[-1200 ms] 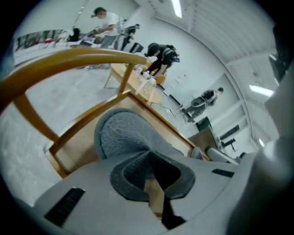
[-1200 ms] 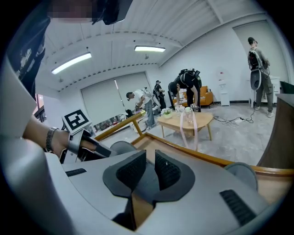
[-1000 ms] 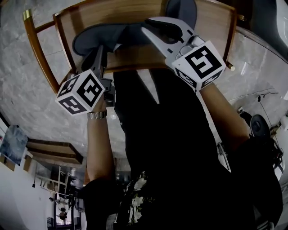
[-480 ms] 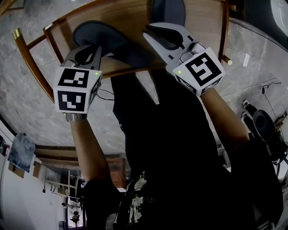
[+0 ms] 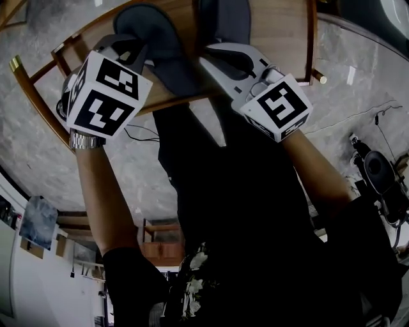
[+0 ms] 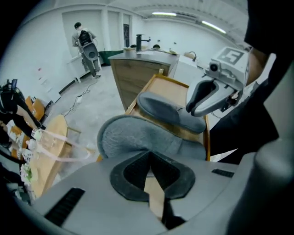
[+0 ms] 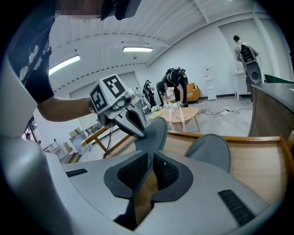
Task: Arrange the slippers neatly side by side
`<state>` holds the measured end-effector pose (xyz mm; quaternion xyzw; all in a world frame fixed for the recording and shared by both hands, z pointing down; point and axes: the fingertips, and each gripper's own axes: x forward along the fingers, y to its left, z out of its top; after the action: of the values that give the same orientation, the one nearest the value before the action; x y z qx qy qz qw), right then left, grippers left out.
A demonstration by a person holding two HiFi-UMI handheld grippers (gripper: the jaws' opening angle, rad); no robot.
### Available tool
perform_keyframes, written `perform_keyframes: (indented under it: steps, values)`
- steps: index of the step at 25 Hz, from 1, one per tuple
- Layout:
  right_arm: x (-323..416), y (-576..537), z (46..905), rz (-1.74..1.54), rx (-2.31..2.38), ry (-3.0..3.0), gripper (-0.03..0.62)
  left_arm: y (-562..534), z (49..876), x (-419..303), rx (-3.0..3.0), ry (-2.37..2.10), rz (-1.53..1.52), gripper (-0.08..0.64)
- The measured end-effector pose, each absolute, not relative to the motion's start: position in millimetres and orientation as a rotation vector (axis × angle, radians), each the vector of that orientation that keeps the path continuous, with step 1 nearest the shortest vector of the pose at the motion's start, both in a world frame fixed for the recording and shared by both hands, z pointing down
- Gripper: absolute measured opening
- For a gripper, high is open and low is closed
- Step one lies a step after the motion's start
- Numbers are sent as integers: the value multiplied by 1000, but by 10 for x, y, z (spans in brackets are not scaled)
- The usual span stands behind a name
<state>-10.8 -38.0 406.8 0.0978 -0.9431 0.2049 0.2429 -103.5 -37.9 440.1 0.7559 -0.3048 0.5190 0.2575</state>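
Left gripper: the left gripper pointed steeply down at the left side of the wooden tray, with its marker cube towards the head camera.
Left tongs: the jaws were closed right down, pinching the rim of the first slipper. The right gripper view showed the tips clamped on that rim.
First slipper: it was grey and soft, and sat on the left part of the tray. It was tipped up on its edge in the left gripper's hold, and it filled the space just beyond the left jaws.
Right gripper: the right gripper reached in at a shallower slope over the middle of the tray, just right of the first slipper.
Right tongs: the jaws had just been closing and stood only a narrow slit apart. The wood of the tray showed through the slit, with the grey of the first slipper past its far end. The pads were not seen pressing on anything.
Second slipper: the second slipper was also grey and lay flat on the tray, close beside the first and farther from the person. The right gripper hung over its near end, and whether the two slippers touched could not be told.
Tray: it was light wood with a raised rim, standing on a stone-patterned floor.
Left wrist: it wore a metal watch.
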Motion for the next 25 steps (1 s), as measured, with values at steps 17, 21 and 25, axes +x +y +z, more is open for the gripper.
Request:
perform_keyframes:
  steps: [17,21,25]
  values:
    - [328,-563,4163,577,401,-2557,32,-647,4775,-803,1940,-941,1335,8]
    - [390,-639,4143,530,451,-2562,32,-678,4861,-831,1920,-1022,1279,8]
    - [441,-741,4173,503,510,-2549,73,-683,4885,-876,1885,-1162,1160,9]
